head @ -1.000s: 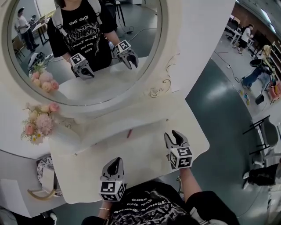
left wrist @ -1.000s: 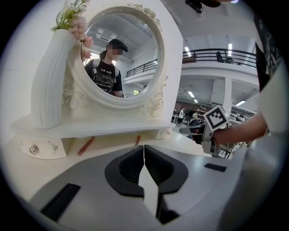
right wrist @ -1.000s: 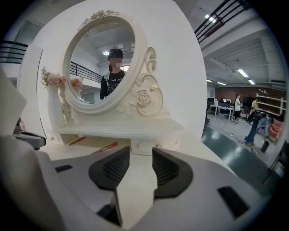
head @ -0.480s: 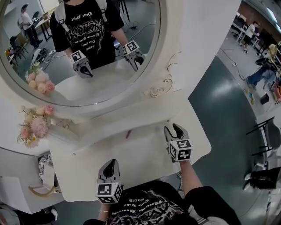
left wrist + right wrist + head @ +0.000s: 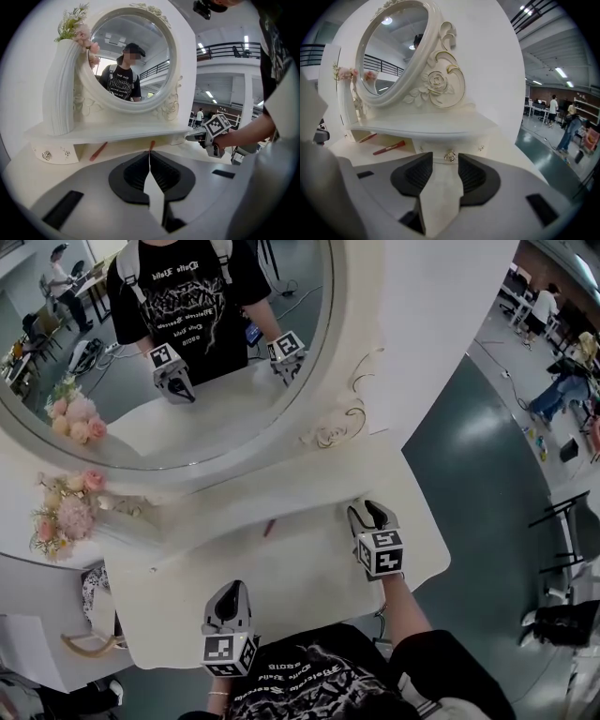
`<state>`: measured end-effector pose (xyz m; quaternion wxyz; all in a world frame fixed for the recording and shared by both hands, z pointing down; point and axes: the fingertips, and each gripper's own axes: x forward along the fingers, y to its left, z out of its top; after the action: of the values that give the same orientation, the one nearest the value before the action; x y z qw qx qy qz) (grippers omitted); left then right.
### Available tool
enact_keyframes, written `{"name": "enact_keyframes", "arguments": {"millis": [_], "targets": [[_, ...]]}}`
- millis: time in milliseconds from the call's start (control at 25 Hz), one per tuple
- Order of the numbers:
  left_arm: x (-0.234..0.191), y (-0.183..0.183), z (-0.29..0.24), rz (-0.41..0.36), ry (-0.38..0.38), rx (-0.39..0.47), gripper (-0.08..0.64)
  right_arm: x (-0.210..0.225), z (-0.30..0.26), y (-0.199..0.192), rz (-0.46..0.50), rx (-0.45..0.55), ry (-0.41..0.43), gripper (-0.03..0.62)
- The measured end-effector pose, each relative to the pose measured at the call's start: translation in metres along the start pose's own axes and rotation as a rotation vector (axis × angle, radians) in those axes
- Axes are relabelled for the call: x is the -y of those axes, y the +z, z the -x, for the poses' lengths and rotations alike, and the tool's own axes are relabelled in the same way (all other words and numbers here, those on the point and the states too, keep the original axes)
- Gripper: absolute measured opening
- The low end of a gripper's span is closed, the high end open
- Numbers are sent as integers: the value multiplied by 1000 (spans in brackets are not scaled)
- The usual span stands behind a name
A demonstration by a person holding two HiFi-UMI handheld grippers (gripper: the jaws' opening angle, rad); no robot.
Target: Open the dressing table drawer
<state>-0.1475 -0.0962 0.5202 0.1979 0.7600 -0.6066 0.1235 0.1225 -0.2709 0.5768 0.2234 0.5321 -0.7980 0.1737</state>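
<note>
Right gripper: jaws wide, just been opening, empty | drawer: closed, its knob at 12 o'clock between the tips, untouched | left gripper: jaws together, empty, table edge at 6 o'clock.

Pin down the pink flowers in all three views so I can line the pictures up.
Head view: pink flowers at the left edge, below the round mirror, which also reflects them.
Left gripper view: upper left, atop the white vase, left of the mirror.
Right gripper view: far left, beside the mirror.
Shared landmark: the round mirror.
</note>
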Motion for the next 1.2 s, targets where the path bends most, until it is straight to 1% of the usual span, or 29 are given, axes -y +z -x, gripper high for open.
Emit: {"name": "enact_keyframes", "arguments": {"millis": [80,200,360,480,560,640,800,1000,1200], "targets": [[-1,-2,1,1,8,-7,18,1,-4,-2,16,-7,-3,173],[1,-4,1,0,17,-16,18,4,-11,-4,14,-13,-6,173],[4,-6,3,-28,16,-23,18,5,-18,-4,16,-20,-9,169],[5,-8,5,-31,15,-30,18,9,-20,-6,9,-25,-21,149],[5,-9,4,-31,16,-33,18,10,-21,-6,-4,-23,-11,132],[3,-10,3,-35,15,-38,18,10,-23,-4,-7,-19,0,129],[4,-12,1,-33,13,-51,18,9,-25,-4,24,-25,3,104],[5,-9,-1,-27,9,-50,18,8,-26,-4,33,-33,10,103],[6,-9,-3,-45,5,-53,18,7,-26,-3,36,-41,10,101]]}}
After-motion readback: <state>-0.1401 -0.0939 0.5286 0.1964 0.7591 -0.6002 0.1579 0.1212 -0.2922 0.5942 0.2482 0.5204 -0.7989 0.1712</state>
